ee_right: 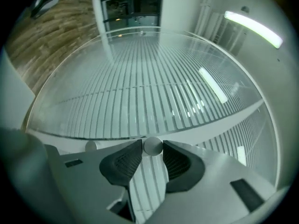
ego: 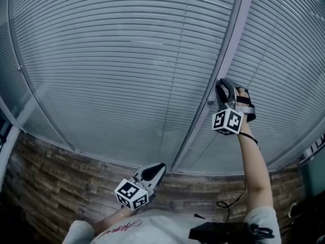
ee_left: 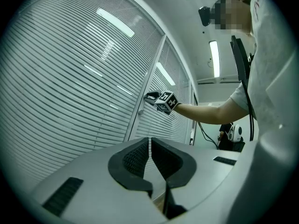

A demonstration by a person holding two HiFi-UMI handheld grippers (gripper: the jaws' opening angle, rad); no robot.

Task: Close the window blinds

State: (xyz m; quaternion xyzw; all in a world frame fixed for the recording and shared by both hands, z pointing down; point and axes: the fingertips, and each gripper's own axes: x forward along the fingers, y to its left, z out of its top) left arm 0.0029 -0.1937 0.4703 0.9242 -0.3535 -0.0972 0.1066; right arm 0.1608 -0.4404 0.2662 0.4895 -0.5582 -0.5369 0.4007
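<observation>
Right tongs (ee_right: 153, 143) are clamped onto a little round knob (ee_right: 153, 147) sitting on the pale upright frame post (ego: 229, 47) between two glass panels. Left tongs (ee_left: 150, 142) are pinched closed with nothing in them, hanging low near the wood-look floor (ego: 61, 177). The blinds (ego: 127, 60) fill the panes on both sides of the post, behind the glass.

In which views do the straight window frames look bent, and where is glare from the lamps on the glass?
Head view: the wide lens bows the window frame and blinds into arcs; light is even, without strong glare. Left gripper view: lamp reflections streak the glass; corners are black. Right gripper view: the strongest bending, with a lamp reflection on the glass.
</observation>
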